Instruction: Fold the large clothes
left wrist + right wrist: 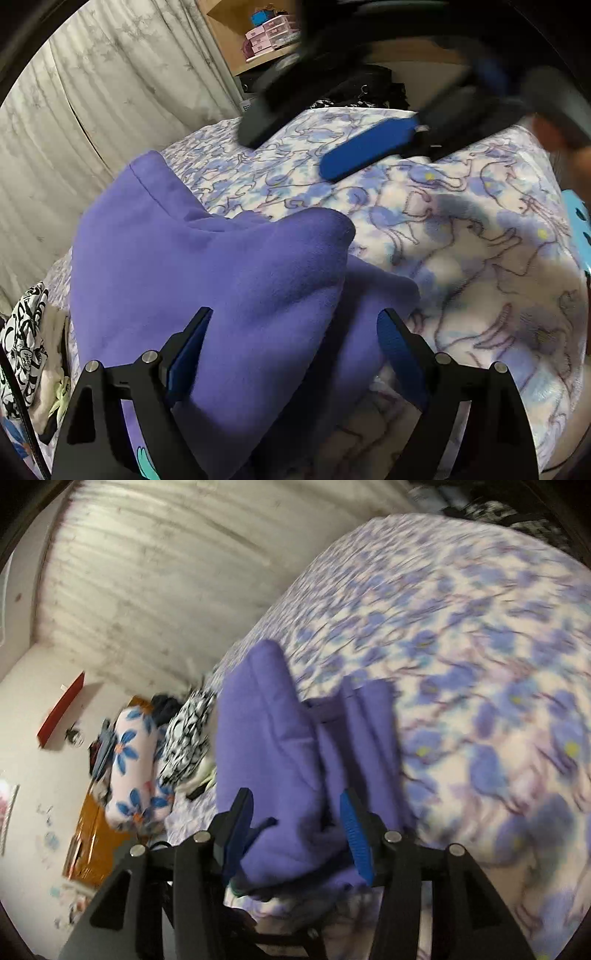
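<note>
A: Where is the purple garment (207, 266)?

B: Bunched on the bed, on the blue-and-white patterned blanket (461, 236). From the left wrist view it rises in two soft humps, and its near end runs down out of the picture between the fingers, so how far it is folded I cannot tell.

A: And the left gripper (291, 332)?

B: Its jaws stand wide apart. The fabric lies between them, but the pads do not press it.

A: The right gripper (295, 814)?

B: Partly apart. In its own view, purple cloth sits between the blue pads; the picture is smeared, yet a gap shows beside the right pad, so it looks loose rather than clamped. In the left view the right gripper (314, 136) is only a dark blur crossing the top, one blue pad readable above the blanket.

A: Anything else hard to make out?

B: A hand (561, 144) at the right edge, cut off and blurred. A black-and-white printed cloth (22, 339) lies at the bed's left edge, half out of frame. The curtain (110, 85) hangs behind.
</note>
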